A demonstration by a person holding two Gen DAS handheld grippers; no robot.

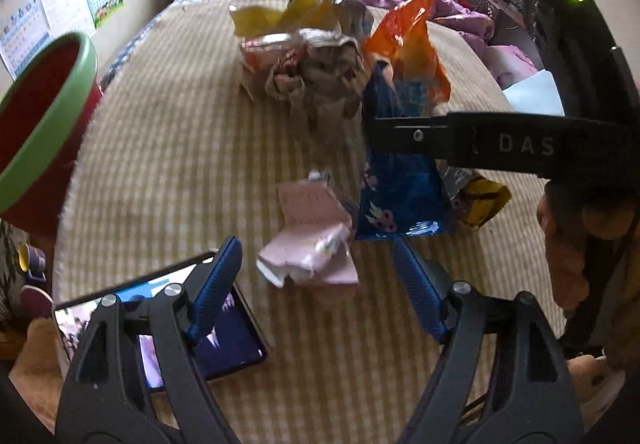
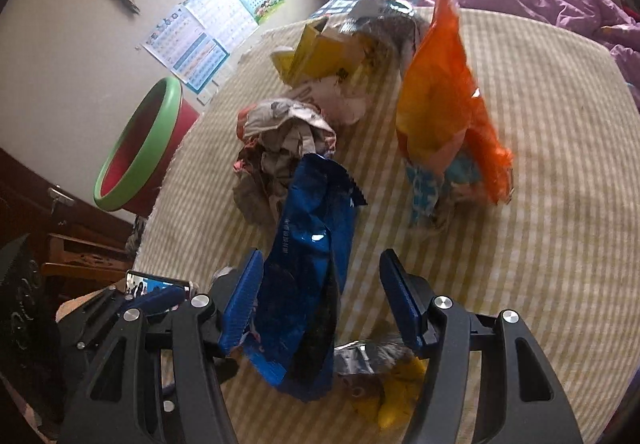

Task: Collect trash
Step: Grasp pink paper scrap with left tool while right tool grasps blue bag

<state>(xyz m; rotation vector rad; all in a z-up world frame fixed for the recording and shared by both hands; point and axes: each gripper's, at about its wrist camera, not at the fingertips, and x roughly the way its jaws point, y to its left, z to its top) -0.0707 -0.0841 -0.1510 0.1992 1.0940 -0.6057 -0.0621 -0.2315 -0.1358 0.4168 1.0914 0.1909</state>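
Now the left gripper (image 1: 316, 280) hangs spread over the pink wrapper (image 1: 310, 244), the right gripper (image 2: 320, 300) spread around the blue bag (image 2: 308, 284) — next, pinch, then carry to the bin (image 1: 44, 111) at ten o'clock.

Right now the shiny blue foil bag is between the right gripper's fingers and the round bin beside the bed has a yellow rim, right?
Not quite. The round bin has a green rim, as the right wrist view shows. The shiny blue foil bag is indeed between the right gripper fingers.
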